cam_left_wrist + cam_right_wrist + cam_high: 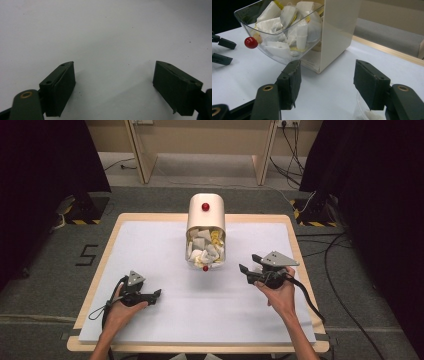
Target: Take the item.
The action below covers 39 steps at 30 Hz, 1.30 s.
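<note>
A cream box with a red knob on top stands at the table's middle back. Its clear drawer is tilted out toward me and is full of white sachets, some with yellow tags. The drawer carries a red knob on its front. My right gripper hovers to the right of the drawer and points at the box, its jaws open with nothing between them. Toward the front left, my left gripper rests low over the white table top, open and empty.
The white table top has a wooden rim. A clear cup rim with something white in it shows under my right gripper's right jaw. My left gripper's jaws appear far left in the right gripper view. Dark curtains and cables flank the table.
</note>
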### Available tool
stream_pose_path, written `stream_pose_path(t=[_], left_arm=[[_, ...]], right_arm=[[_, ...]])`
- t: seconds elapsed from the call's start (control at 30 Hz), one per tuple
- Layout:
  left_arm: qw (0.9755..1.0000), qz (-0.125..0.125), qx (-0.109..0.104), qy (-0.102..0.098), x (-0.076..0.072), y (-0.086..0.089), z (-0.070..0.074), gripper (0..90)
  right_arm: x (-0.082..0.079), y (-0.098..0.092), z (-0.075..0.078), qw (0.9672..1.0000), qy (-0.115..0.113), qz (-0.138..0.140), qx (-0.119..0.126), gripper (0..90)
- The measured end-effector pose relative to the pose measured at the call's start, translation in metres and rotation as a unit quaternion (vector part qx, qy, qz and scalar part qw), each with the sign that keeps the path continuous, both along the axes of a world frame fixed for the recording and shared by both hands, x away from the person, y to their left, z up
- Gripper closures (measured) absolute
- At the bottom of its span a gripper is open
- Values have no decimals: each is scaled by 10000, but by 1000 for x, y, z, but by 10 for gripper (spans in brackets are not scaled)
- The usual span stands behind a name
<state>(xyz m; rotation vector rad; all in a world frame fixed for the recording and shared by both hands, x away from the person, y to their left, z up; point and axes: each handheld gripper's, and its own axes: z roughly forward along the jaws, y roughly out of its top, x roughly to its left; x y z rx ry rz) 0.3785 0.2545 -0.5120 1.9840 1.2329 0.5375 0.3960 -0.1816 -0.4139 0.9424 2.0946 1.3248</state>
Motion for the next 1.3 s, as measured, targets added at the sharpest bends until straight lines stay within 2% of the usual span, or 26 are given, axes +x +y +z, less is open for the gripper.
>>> stream_pose_path(t=[0.83, 1.0, 1.3], left_arm=[[10000, 0, 1, 0, 0, 0, 0, 170], [10000, 0, 2, 1, 0, 0, 0, 169], [10000, 1, -1, -1, 0, 0, 0, 170]], right_arm=[[-25, -9, -10, 10000, -28, -49, 4, 352], [-34, -13, -12, 9998, -88, -90, -135, 343], [-43, -19, -19, 9998, 1, -110, -161, 335]])
